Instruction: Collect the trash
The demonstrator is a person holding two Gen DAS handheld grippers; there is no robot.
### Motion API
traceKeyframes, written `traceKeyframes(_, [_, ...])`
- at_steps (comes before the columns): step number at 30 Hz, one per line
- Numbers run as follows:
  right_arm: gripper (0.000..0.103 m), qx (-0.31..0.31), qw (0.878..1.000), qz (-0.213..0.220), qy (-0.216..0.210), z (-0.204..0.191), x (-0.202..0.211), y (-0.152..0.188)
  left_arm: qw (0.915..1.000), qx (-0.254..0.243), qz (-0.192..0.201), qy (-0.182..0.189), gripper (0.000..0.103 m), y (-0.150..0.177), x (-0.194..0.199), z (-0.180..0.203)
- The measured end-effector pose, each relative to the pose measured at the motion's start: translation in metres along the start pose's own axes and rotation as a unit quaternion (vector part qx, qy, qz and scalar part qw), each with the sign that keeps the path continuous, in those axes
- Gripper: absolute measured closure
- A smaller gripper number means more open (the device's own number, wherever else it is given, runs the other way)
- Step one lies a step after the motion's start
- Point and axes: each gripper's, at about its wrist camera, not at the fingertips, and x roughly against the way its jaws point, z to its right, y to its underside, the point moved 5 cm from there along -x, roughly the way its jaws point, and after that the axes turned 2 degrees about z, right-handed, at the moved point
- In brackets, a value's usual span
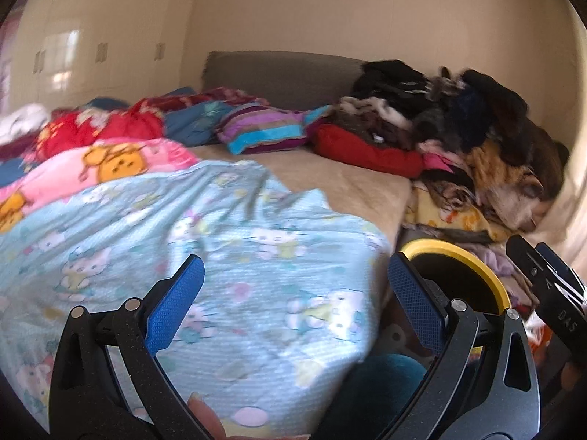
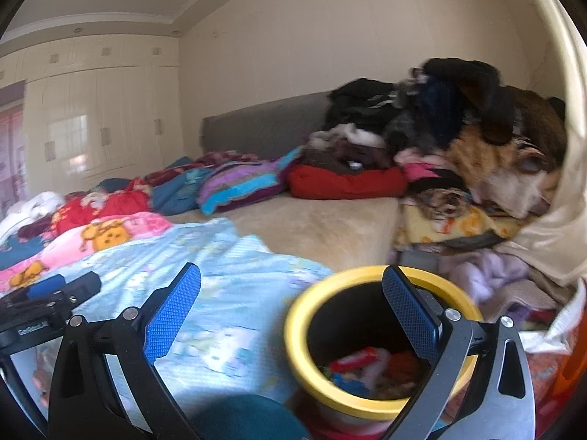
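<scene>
In the bedroom, a bed (image 1: 352, 183) with a grey headboard (image 1: 282, 77) fills both views; cream wardrobe doors (image 1: 95, 47) line the far wall. A light-blue cartoon-print blanket (image 1: 220, 256) covers the near half of the bed, and a clothes pile (image 1: 458, 117) sits at the far right corner. The yellow-rimmed trash bin (image 2: 367, 399) stands beside the bed's near edge and already holds coloured wrappers (image 2: 356, 359).

The left gripper (image 1: 293, 300) is spread and empty above the blanket. The right gripper (image 2: 291, 311) is likewise spread and empty, one finger over the bin mouth.

Judged step: a search phase between deposits. No loose trash is discernible on the blurred bedding. The next move calls for locating an item, then closing on it without catching fabric.
</scene>
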Motion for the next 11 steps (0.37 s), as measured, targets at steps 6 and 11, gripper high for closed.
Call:
traceKeyframes(6, [0.006,0.033,0.980,-0.111,-0.161,-0.129,-0.064,0.017,0.9840,0.084,-0.028,-0.155,0.011,0.000,0.000,-0.150])
traceKeyframes(11, [0.006,0.116,0.904,-0.268,-0.312,-0.296,-0.110,0.082,0.9219,0.167,-0.096,-0.336,0.011,0.027,0.002,-0.327])
